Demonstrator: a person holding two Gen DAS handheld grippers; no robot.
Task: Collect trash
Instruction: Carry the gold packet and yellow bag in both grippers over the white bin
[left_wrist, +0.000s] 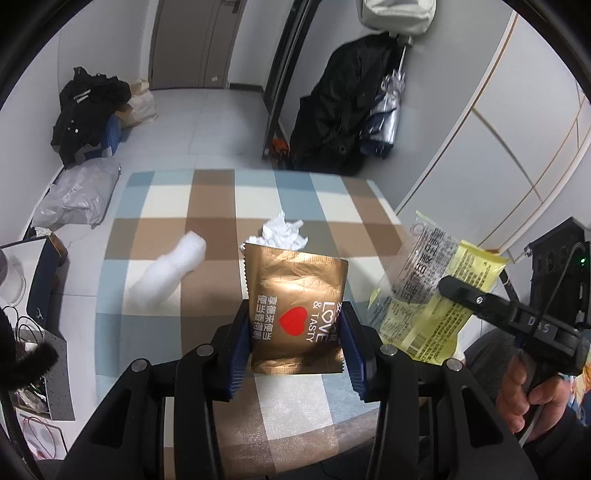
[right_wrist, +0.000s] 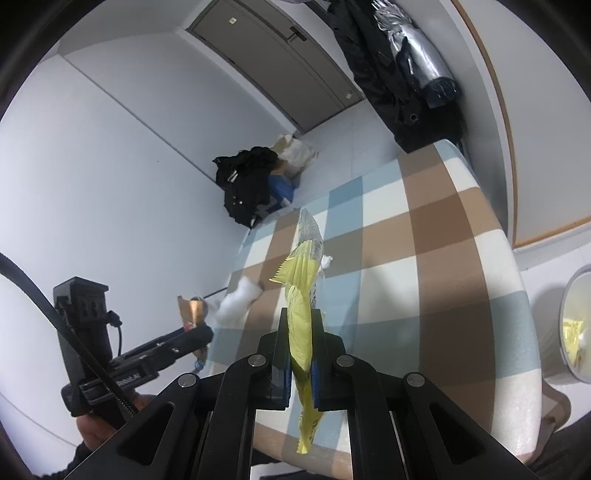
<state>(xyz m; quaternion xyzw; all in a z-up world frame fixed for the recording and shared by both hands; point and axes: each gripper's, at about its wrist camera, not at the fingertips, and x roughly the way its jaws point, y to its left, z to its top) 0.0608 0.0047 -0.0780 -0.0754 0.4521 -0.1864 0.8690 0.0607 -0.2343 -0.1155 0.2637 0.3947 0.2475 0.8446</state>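
Note:
My left gripper (left_wrist: 295, 332) is shut on a bronze snack wrapper (left_wrist: 295, 291) with a red heart, held above the checked table (left_wrist: 207, 391). My right gripper (right_wrist: 299, 354) is shut on a yellow and clear wrapper (right_wrist: 301, 295), seen edge-on; it also shows in the left wrist view (left_wrist: 428, 284), to the right of the bronze wrapper. A crumpled white tissue (left_wrist: 282, 232) and a white foam piece (left_wrist: 170, 273) lie on the table beyond the left gripper. The foam piece shows in the right wrist view (right_wrist: 236, 301) too.
A round bin (right_wrist: 576, 325) with yellow trash inside stands on the floor at the table's right. Black clothes and bags (left_wrist: 88, 110) sit by the far wall. A dark coat and umbrella (left_wrist: 347, 99) hang behind the table. A grey plastic bag (left_wrist: 77, 195) lies left.

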